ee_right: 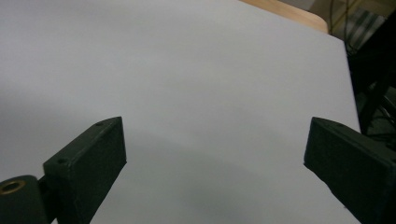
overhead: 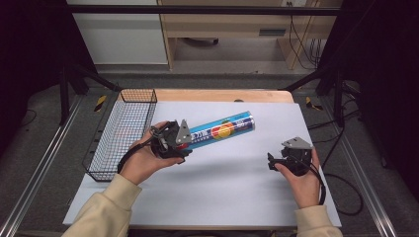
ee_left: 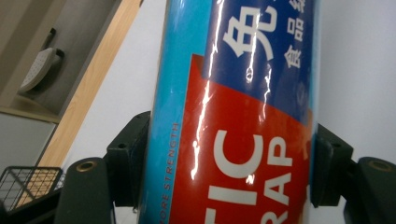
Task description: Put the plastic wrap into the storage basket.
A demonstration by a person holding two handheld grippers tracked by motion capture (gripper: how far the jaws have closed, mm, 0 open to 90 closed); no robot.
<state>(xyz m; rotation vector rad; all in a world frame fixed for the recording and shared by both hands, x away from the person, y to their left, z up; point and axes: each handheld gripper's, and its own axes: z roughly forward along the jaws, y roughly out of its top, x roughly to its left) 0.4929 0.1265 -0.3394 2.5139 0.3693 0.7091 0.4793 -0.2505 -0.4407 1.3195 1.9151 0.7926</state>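
Observation:
A long blue plastic-wrap box with a red panel and white lettering is lifted over the white mat, its far end pointing up and right. My left gripper is shut on its near end. In the left gripper view the box stands between the two black pads, which press on both its sides. My right gripper hovers low over the mat at the right. Its jaws stand wide apart in the right gripper view, with bare mat between them.
A black wire basket stands at the mat's left edge, beside my left hand. The white mat covers a wooden table. Cables trail off the right side.

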